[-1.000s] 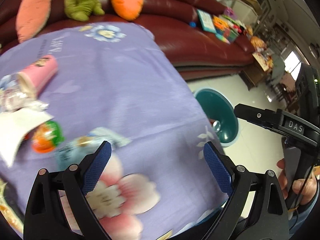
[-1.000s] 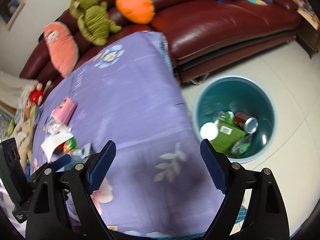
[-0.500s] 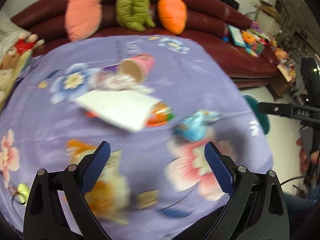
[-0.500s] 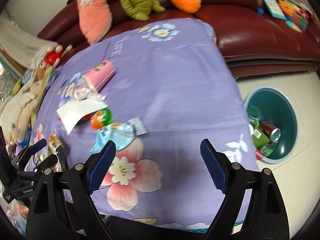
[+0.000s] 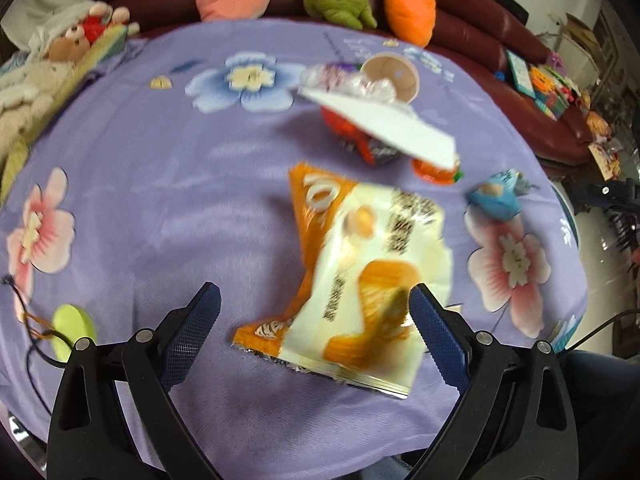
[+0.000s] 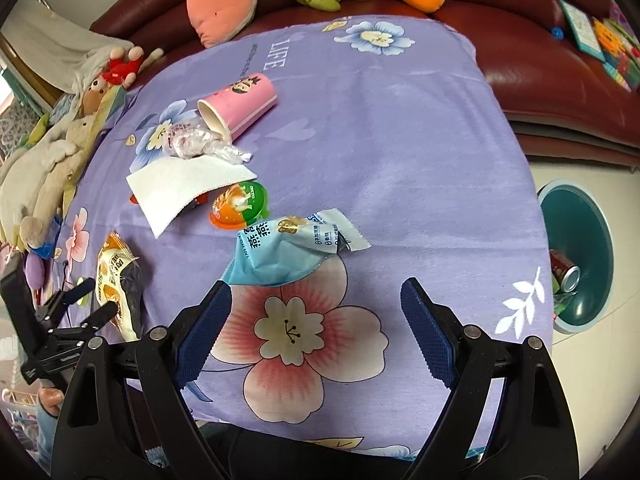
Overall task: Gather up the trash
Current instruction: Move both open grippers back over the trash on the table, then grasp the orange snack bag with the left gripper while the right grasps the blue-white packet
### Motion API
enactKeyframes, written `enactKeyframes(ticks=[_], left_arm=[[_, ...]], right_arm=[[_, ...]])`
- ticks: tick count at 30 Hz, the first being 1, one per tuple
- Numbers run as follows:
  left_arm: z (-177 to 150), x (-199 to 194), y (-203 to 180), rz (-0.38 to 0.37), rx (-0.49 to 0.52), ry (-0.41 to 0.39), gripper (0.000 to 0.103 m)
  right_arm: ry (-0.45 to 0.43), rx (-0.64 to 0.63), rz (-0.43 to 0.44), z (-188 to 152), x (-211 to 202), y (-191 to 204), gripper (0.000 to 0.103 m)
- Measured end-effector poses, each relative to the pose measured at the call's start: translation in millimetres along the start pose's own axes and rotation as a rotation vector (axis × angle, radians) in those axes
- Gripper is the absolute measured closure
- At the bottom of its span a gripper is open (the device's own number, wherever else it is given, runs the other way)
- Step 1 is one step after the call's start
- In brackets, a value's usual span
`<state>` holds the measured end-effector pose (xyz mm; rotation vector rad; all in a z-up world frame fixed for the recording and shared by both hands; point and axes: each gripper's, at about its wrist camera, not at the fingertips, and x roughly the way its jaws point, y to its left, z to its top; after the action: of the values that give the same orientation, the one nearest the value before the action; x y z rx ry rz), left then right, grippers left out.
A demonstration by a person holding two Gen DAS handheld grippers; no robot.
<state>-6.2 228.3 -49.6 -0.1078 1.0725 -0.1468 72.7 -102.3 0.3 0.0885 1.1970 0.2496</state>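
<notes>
An orange and white snack bag (image 5: 360, 272) lies on the purple flowered cloth (image 5: 160, 200). My left gripper (image 5: 314, 304) stands open just over its near end, with the right finger beside the bag's edge. A blue wrapper (image 6: 288, 252) lies right ahead of my open right gripper (image 6: 316, 296), which holds nothing. Beyond it are an orange-green jelly cup (image 6: 240, 204), a white napkin (image 6: 188, 188), a crumpled clear wrapper (image 6: 192, 140) and a tipped pink cup (image 6: 240, 104). The teal bin (image 6: 592, 216) stands on the floor at the right, with a can (image 6: 564, 274) inside.
A dark red sofa (image 6: 520, 20) with plush toys runs along the far side. More plush toys (image 6: 44, 168) crowd the table's left edge. A yellow-green disc with a thin cord (image 5: 72, 328) lies near the left gripper. The table's right edge drops to the tiled floor.
Both grippers swept left from the bin side across the table. The left one now hangs over the snack bag, the right one before the blue wrapper. Both stayed open.
</notes>
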Motion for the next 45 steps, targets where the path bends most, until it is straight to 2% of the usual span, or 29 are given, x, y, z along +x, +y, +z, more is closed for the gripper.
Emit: enactKeyframes(ticks=[4,7,9,10,13,18,30,32,34,38,41,45], left_arm=[[-4.2,22.5,0.9,-0.024,-0.012,0.046,0.006],[-6.1,24.3,-9.2,-0.015,0.024,0.024,0.005],[-6.1,22.8,-14.8,-0.036,0.026,0.007,0.015],[-5.9,21.0,-18.7,-0.048,0.031,-0.002,0.028],[-2.2,16.4,-23.0,-0.082,0.016,-0.029,0.044],[7.4,12.0,-27.6,-0.103,-0.025,-0.069,0.045],[12.1,21.0,-31.1,-0.126,-0.057,-0.035,0.044],[10.4,22.1,-28.7,-0.127,-0.074,-0.03,0.044],[9.8,22.1,-26.6,-0.137,-0.09,-0.03,0.044],[11.7,18.4,-29.8,-0.158,-0.096,-0.045,0.044],[12.9,15.6,-37.7,-0.176,-0.084,-0.054,0.044],[12.0,15.3,-46.2,-0.179,-0.067,-0.048,0.044]], right_arm=[[0.007,0.026,-0.004,4.6,7.6,-7.2,0.02],[0.008,0.061,0.013,11.7,14.3,-12.4,0.02],[0.01,0.068,0.028,14.9,18.5,-12.1,0.02],[0.01,0.068,0.034,16.8,21.0,-11.4,0.02],[0.014,0.073,0.05,23.0,30.8,-10.3,0.02],[0.038,0.1,0.085,29.4,51.8,-10.8,0.02],[0.131,0.104,0.123,30.0,99.4,1.0,0.02],[0.104,0.09,0.129,27.8,90.8,0.7,0.02],[0.06,0.067,0.099,27.1,74.7,-2.6,0.02],[0.024,0.084,0.083,19.0,48.5,-14.4,0.02],[0.044,0.125,0.1,4.3,44.7,-20.7,0.02],[0.121,0.122,0.112,-13.4,66.7,-16.8,0.021]])
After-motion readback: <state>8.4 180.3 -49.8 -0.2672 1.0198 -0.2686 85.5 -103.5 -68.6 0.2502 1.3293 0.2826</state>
